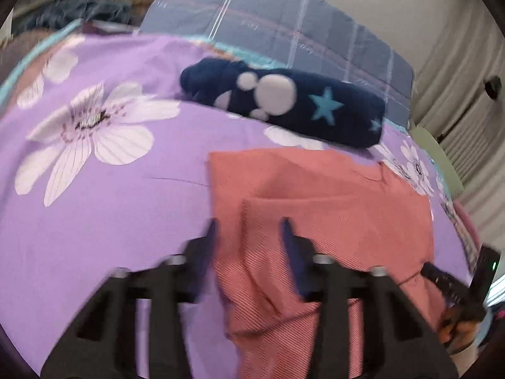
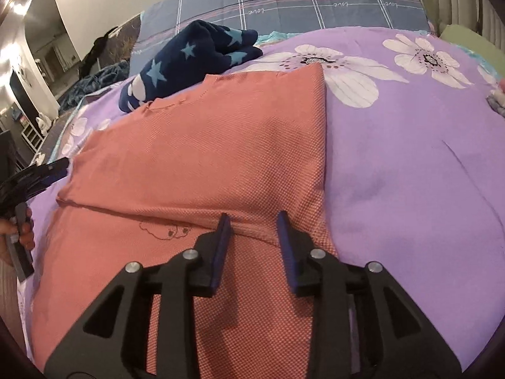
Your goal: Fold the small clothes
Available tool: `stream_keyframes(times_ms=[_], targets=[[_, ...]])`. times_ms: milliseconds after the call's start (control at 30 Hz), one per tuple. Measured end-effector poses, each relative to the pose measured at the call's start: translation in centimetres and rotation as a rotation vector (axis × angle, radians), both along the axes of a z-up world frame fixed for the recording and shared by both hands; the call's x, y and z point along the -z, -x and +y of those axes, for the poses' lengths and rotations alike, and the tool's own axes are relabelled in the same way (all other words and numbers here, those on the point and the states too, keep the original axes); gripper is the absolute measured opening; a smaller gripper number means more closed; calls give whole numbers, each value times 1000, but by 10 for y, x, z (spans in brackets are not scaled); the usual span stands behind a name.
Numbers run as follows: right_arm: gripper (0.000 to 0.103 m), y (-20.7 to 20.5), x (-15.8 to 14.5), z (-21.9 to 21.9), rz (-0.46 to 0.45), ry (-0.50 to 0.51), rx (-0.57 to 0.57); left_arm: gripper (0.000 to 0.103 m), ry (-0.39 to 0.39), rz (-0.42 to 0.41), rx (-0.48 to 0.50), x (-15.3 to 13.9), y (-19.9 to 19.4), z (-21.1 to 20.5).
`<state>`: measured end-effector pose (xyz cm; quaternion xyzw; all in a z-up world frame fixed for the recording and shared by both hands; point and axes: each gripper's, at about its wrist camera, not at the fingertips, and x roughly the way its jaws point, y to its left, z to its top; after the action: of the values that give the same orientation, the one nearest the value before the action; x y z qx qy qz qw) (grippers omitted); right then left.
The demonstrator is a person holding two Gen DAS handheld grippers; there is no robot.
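In the left wrist view, the left gripper (image 1: 251,221) hangs low over the left edge of one pink shirt (image 1: 331,208) on the purple bedspread (image 1: 110,214), jaws parted and empty. In the right wrist view, the right gripper (image 2: 254,216) reaches over the shirt's fold near its right edge, jaws apart, gripping nothing, with one navy starred garment (image 2: 195,53) behind.

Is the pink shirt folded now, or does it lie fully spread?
Partly folded: the pink shirt has one layer doubled over itself, with a fold edge crossing its middle.
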<state>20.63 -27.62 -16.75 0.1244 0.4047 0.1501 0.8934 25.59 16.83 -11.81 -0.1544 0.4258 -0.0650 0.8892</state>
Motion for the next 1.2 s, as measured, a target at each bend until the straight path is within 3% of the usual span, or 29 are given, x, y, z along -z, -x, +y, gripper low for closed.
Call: stream_keyframes(times_ms=[133,200,267,300,333,367,400,467,567,633,667,733,800,867,900,1000,1067,1133,1200], targets=[[48,3,-2,10,-20,34,-24,37,105,74,-14,17,-36,20],[51,3,-2,14,-26,55,-31,40,189,62,-39,20,-50,29],[54,4,-2,16,-28,59,-38,44,220,57,-40,22,-61,29],[54,3,-2,15,-28,57,-39,43,208,49,-37,22,-68,26],[55,3,-2,15,-29,53,-41,32,189,44,-31,22,-71,23],[55,3,-2,14,-29,49,-41,12,159,35,-21,20,-73,18],[55,3,-2,14,-30,45,-40,5,137,31,1,17,-75,12],[55,3,-2,13,-31,44,-41,5,66,-48,6,1,-67,6],[55,3,-2,14,-32,50,-40,3,-111,-169,-28,-27,-54,-3],[55,3,-2,14,-33,54,-40,2,-254,-154,-69,-28,-55,-4],[55,4,-2,14,-34,53,-39,2,-265,-117,-74,-24,-55,0],[55,4,-2,14,-35,51,-39,2,-193,-118,-47,-28,-44,2],[55,4,-2,14,-35,51,-39,9,-152,-181,46,-41,-17,-12],[55,4,-2,14,-36,53,-39,36,-153,-214,154,-47,9,-37],[55,4,-2,13,-36,53,-39,53,-189,-208,207,-45,24,-55],[55,4,-2,14,-37,55,-39,58,-294,-137,343,-18,49,-96],[55,4,-2,14,-36,56,-40,62,-346,-69,383,5,57,-113],[57,3,-2,15,-37,56,-44,74,-413,-66,365,24,63,-124],[64,3,-2,16,-38,49,-65,79,-450,-74,346,22,62,-128]])
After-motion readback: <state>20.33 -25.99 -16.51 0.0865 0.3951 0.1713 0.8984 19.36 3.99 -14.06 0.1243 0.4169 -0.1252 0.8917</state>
